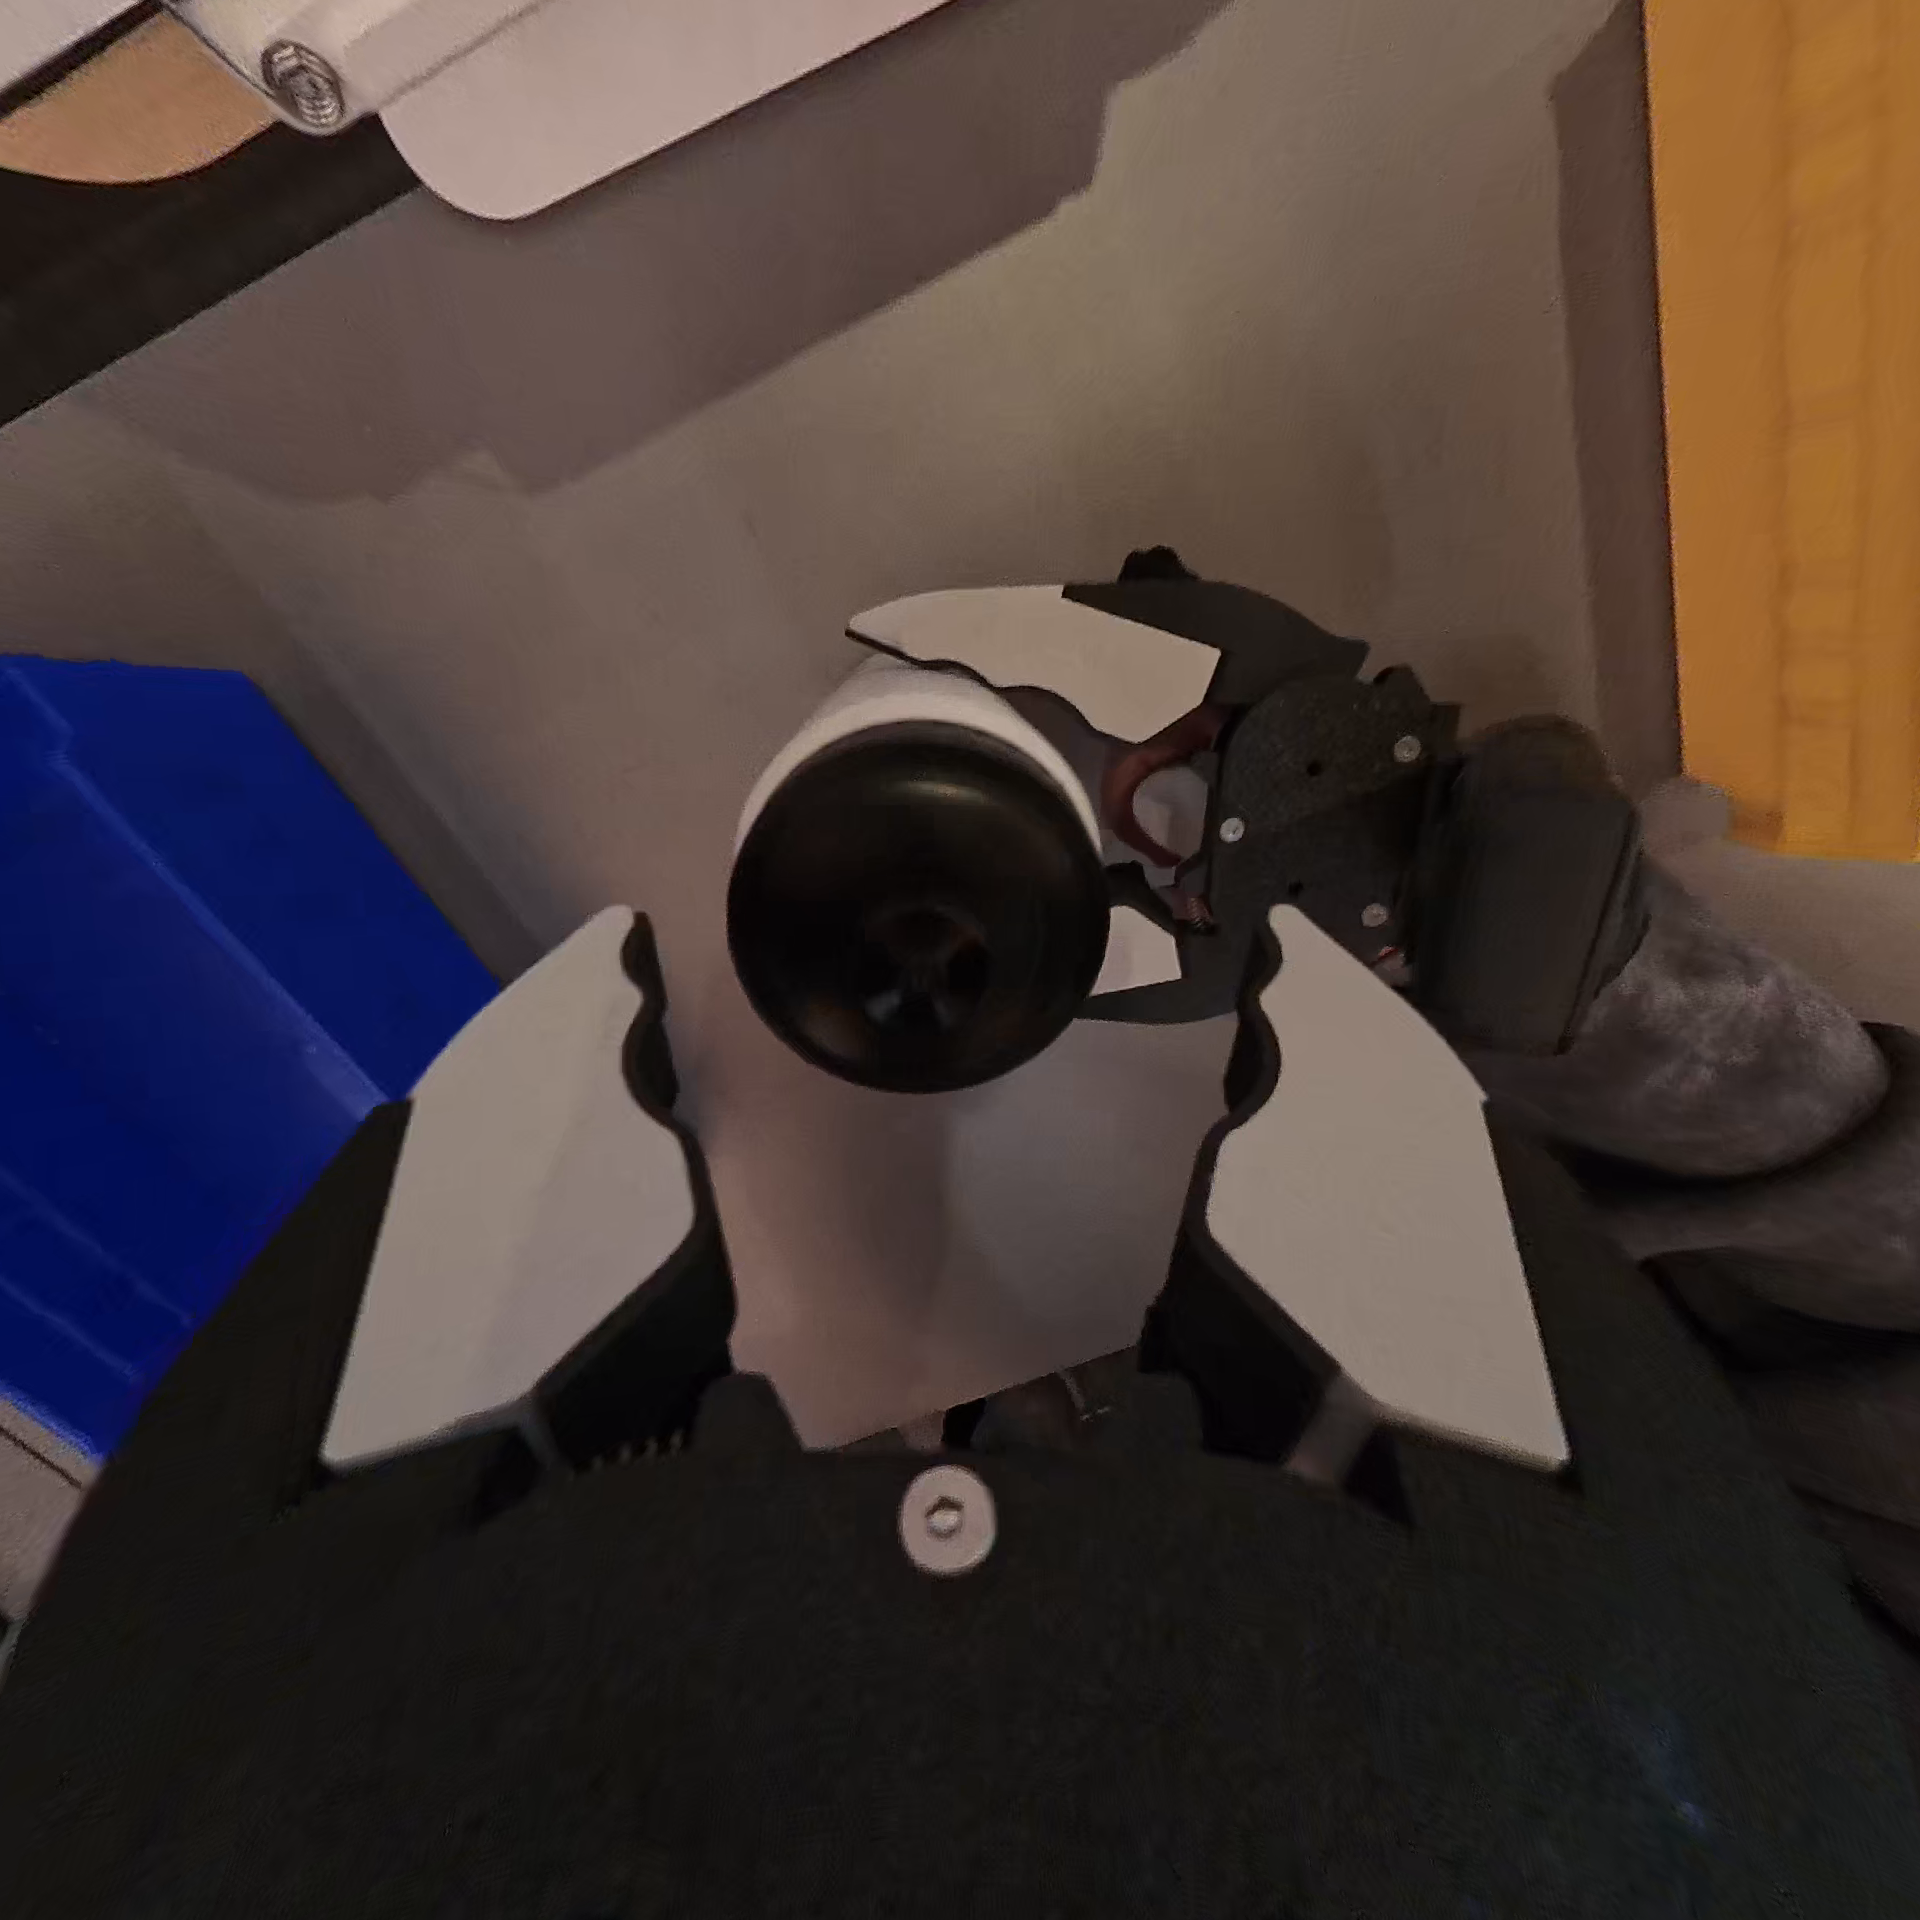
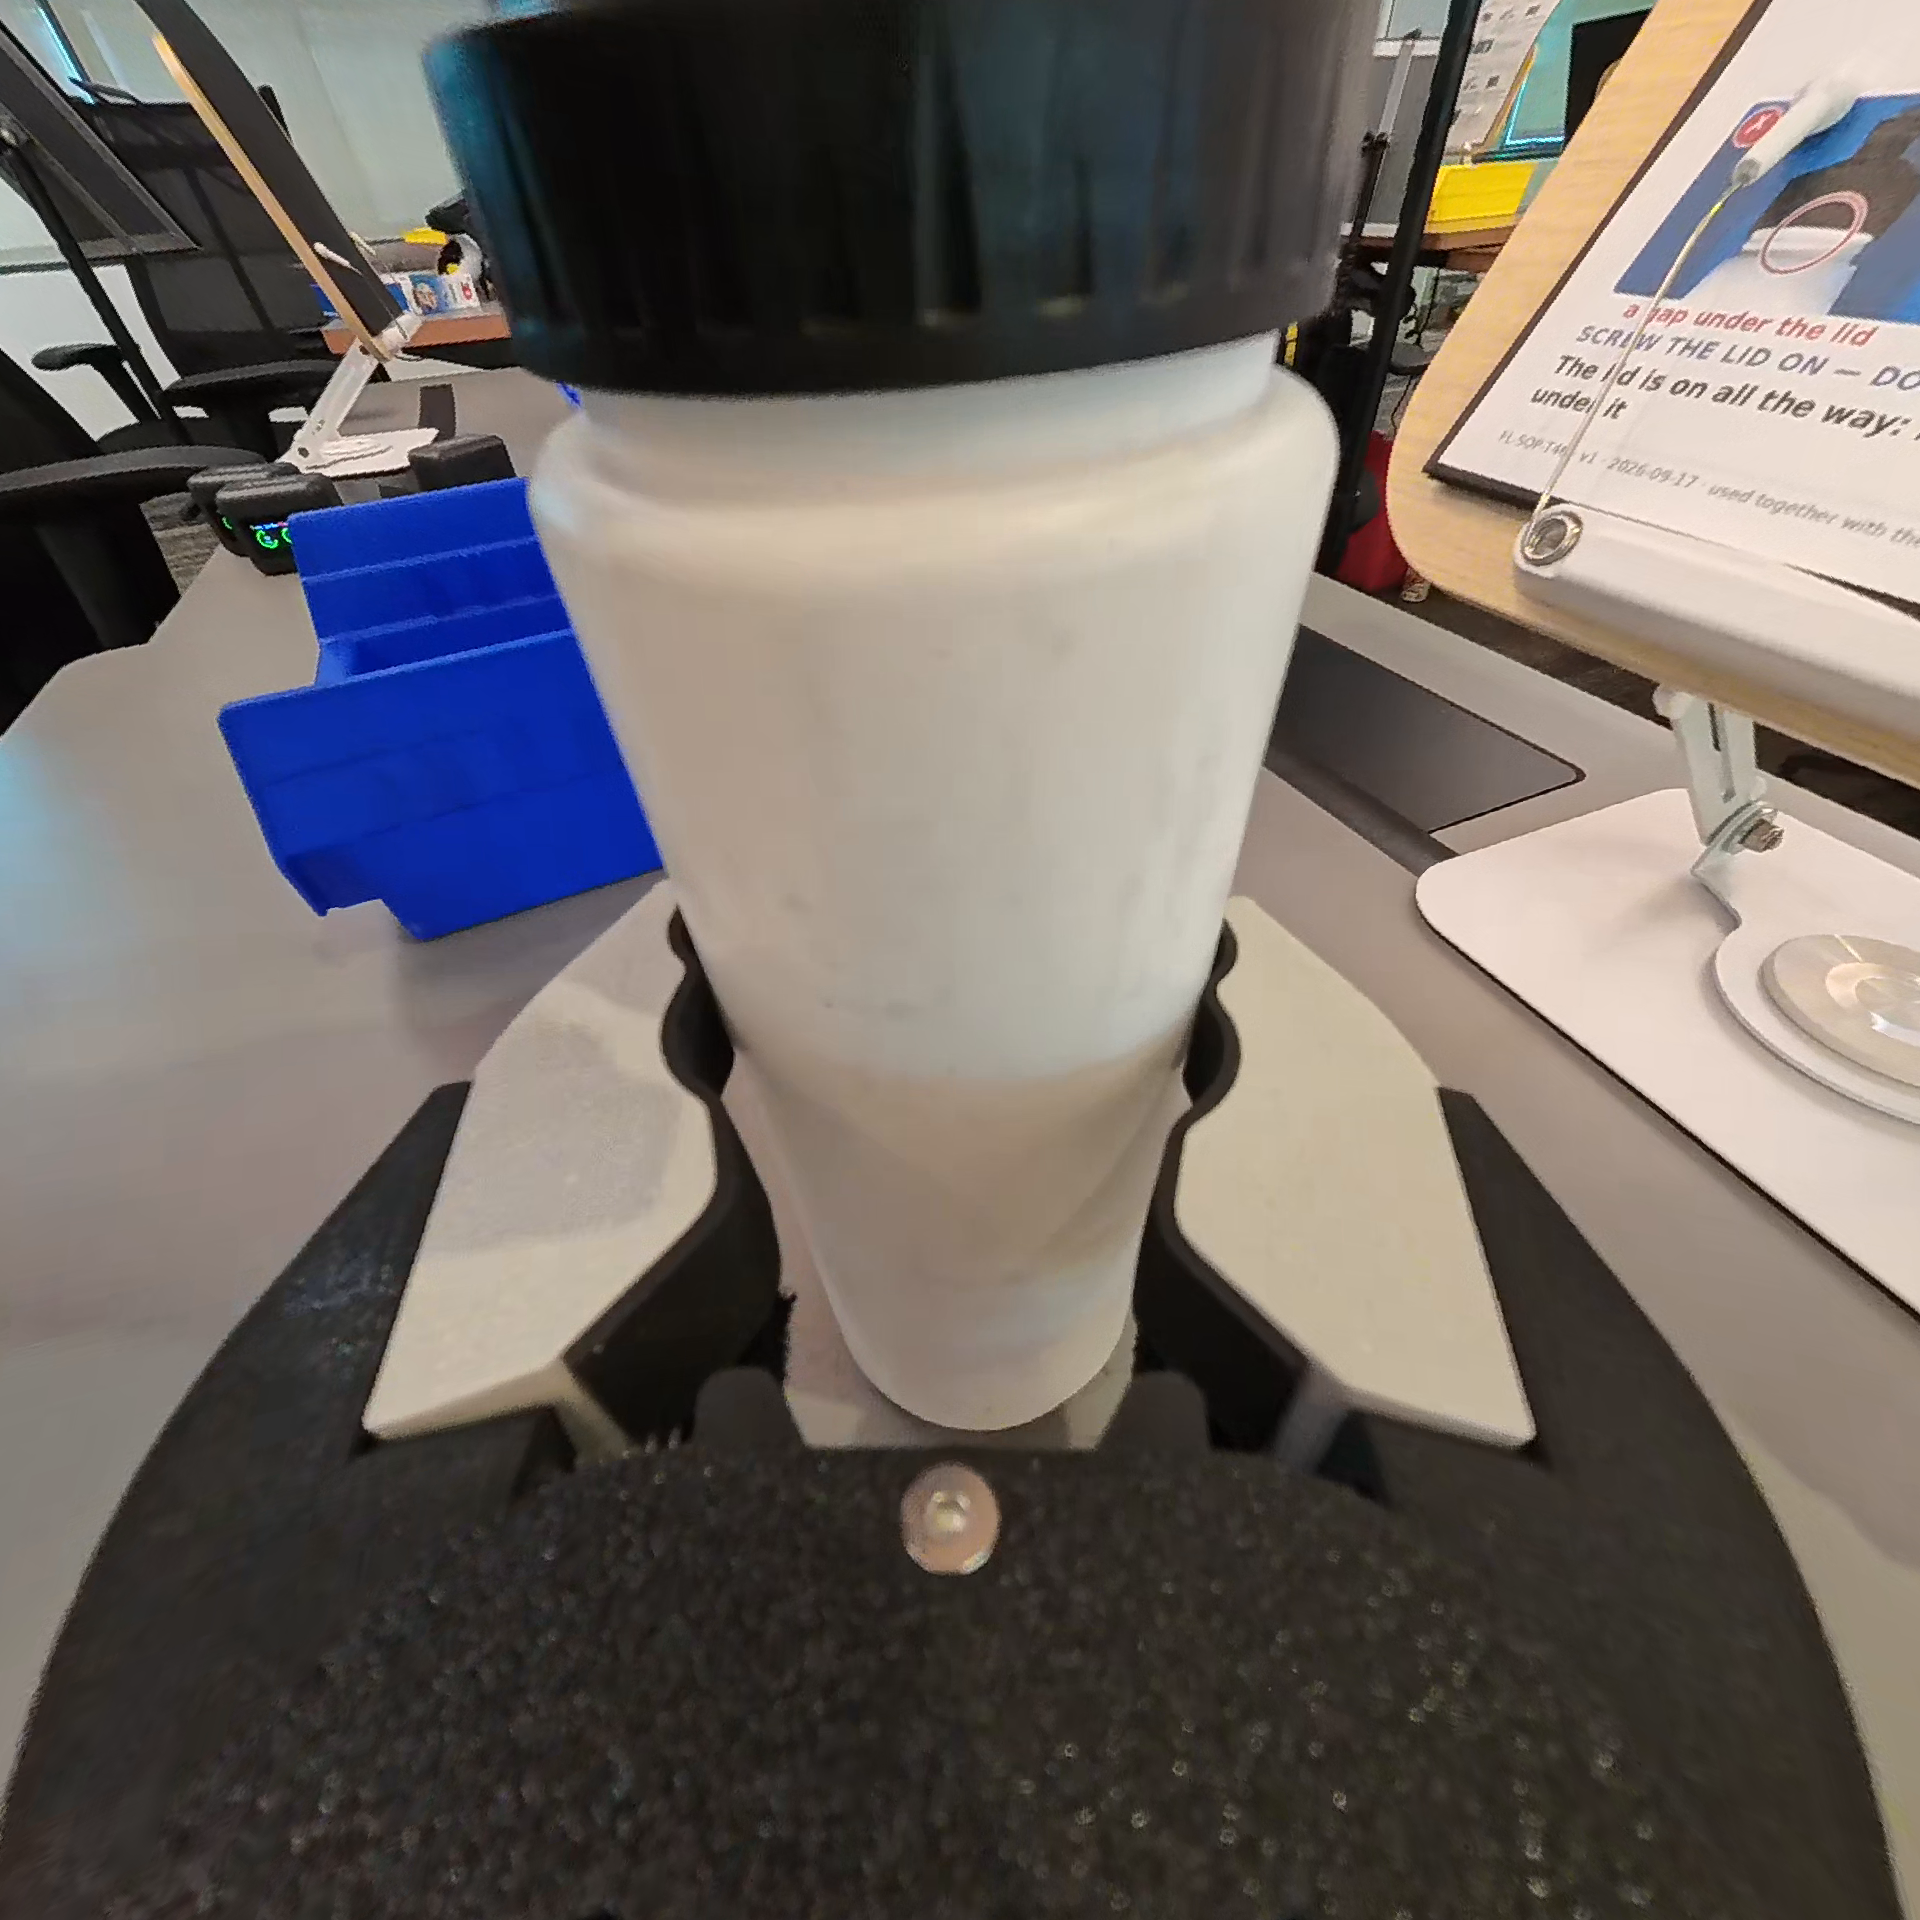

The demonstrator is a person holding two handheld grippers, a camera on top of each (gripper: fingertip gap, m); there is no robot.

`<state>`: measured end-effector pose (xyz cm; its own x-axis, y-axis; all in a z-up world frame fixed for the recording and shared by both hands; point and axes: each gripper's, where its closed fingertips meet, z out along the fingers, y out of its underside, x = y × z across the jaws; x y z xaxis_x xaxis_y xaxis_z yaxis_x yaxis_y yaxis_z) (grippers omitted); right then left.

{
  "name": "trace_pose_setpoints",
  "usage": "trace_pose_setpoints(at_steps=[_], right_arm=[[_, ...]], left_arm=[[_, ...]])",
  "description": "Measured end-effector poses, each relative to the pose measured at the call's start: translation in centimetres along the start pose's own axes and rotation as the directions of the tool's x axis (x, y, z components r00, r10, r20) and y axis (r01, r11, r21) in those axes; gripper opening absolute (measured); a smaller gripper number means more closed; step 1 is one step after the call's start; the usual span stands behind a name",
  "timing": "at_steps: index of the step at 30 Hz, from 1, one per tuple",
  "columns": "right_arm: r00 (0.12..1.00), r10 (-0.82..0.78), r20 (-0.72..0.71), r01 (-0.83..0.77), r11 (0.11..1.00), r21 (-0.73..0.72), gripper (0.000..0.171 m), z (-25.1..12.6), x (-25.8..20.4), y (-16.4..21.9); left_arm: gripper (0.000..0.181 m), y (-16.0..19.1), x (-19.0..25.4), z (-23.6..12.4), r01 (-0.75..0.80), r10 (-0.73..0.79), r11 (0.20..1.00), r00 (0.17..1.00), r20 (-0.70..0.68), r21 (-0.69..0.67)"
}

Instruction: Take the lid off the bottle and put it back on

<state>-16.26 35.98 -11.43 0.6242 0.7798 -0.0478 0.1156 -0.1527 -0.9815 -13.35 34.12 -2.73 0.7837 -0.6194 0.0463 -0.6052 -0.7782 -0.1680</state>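
My right claw (image 2: 951, 1049) clamps the upright bottle (image 2: 935, 727) low on its body, while my left claw (image 1: 951, 997), spread and empty, hovers straight above the lid (image 1: 914, 904), looking down its axis.

Right gripper (image 2: 951, 1049): clamped on the lower body of a white plastic bottle (image 2: 935, 748), one finger against each side. Bottle upright in the frame, base close to the gripper body. Black ribbed lid (image 2: 883, 177) seated on the neck; a narrow band of white neck shows under its rim. Grey surface (image 2: 208, 987) below. Blue plastic bin (image 2: 436, 717) stands on it to the left, just behind the bottle. At right, a white stand (image 2: 1621, 935) with a hinged bracket carries a tilted board bearing a printed instruction sheet (image 2: 1704, 312). Office chairs (image 2: 156, 416) far left, in the background.
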Motion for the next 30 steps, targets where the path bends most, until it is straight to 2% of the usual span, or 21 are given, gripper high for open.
trace_pose_setpoints(at_steps=[2, 3, 7, 11, 15, 17, 19, 24, 27, 30], right_arm=[[1.0, -0.007, -0.006, 0.007, 1.0, -0.008, 0.088, 0.0, 0.0, 0.1], [1.0, -0.01, -0.009, 0.01, 1.0, -0.012, 0.088, 0.0, 0.0, 0.1], [1.0, -0.007, -0.008, 0.007, 1.0, -0.012, 0.088, 0.0, 0.1, 0.1], [1.0, -0.009, -0.008, 0.009, 1.0, -0.011, 0.087, 0.0, 0.0, 0.1], [1.0, -0.008, -0.006, 0.008, 1.0, -0.01, 0.087, 0.1, 0.0, 0.1], [1.0, -0.01, -0.004, 0.01, 1.0, -0.01, 0.087, 0.1, 0.0, 0.1], [1.0, -0.013, -0.001, 0.013, 1.0, -0.012, 0.087, 0.1, -0.1, 0.1], [1.0, -0.008, -0.001, 0.008, 1.0, -0.012, 0.087, 0.2, -0.1, 0.1], [1.0, -0.005, -0.003, 0.005, 1.0, -0.012, 0.087, 0.2, -0.1, 0.1], [1.0, 0.001, -0.004, -0.001, 1.0, -0.011, 0.087, 0.2, 0.0, 0.1]], left_arm=[[0.076, -0.3, -0.3, 0.2, 0.008, -0.008, 1.0, 1.0, 0.007, -0.007], [0.07, -0.3, -0.6, 0.5, 0.007, -0.007, 1.0, 1.0, 0.015, -0.018], [0.073, -0.2, -0.5, 1.0, 0.011, -0.015, 0.998, 0.998, -0.059, -0.059], [0.073, 0.2, -0.5, 0.9, -0.286, 0.276, 0.951, 0.957, -0.087, -0.12], [0.073, 0.4, -0.5, 0.9, -0.588, 0.571, 0.79, 0.808, -0.141, -0.173], [0.073, 0.6, -0.6, 0.9, -0.728, 0.707, 0.66, 0.685, -0.174, -0.187], [0.074, 0.7, -0.7, 0.9, -0.848, 0.826, 0.497, 0.528, -0.198, -0.187], [0.073, 0.7, -0.8, 0.9, -0.965, 0.943, 0.2, 0.237, -0.234, -0.17], [0.073, 0.6, -0.9, 0.9, -0.978, 0.954, 0.137, 0.173, -0.246, -0.157], [0.073, 0.6, -1.0, 0.9, -0.972, 0.949, 0.156, 0.196, -0.247, -0.175]])
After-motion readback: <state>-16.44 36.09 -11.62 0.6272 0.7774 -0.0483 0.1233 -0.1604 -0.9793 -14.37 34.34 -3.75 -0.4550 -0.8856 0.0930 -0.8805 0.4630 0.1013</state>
